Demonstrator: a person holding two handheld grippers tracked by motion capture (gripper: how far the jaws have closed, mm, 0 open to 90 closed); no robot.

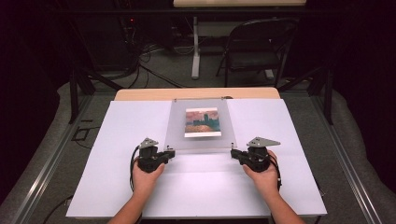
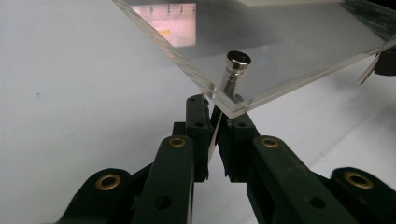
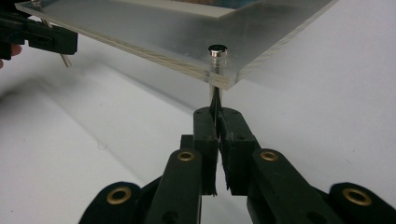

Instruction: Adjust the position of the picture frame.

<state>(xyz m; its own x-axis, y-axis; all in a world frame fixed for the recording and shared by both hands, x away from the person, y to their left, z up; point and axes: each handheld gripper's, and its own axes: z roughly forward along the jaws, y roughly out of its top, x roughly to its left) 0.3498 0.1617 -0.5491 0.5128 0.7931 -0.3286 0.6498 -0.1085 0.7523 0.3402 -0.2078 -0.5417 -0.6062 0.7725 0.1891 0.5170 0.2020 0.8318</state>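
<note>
clear acrylic frame panel (image 1: 201,135) with a landscape print (image 1: 202,122) sits mid-table on the white sheet (image 1: 116,140), near edge raised off the surface. left gripper (image 1: 169,153) is closed on the metal standoff pin (image 2: 235,70) at the near-left corner, gripping below the panel; right gripper (image 1: 236,154) is closed on the matching pin (image 3: 217,52) at the near-right corner. both jaw pairs nearly together, a thin post between them.

handling, judged: panel is rigid, smooth, probably moderately heavy; scratches and chips at corners likely. round polished pins are slippery, so the panel could pivot or slide out. best hold: both near pins, lifted evenly, kept level.
</note>
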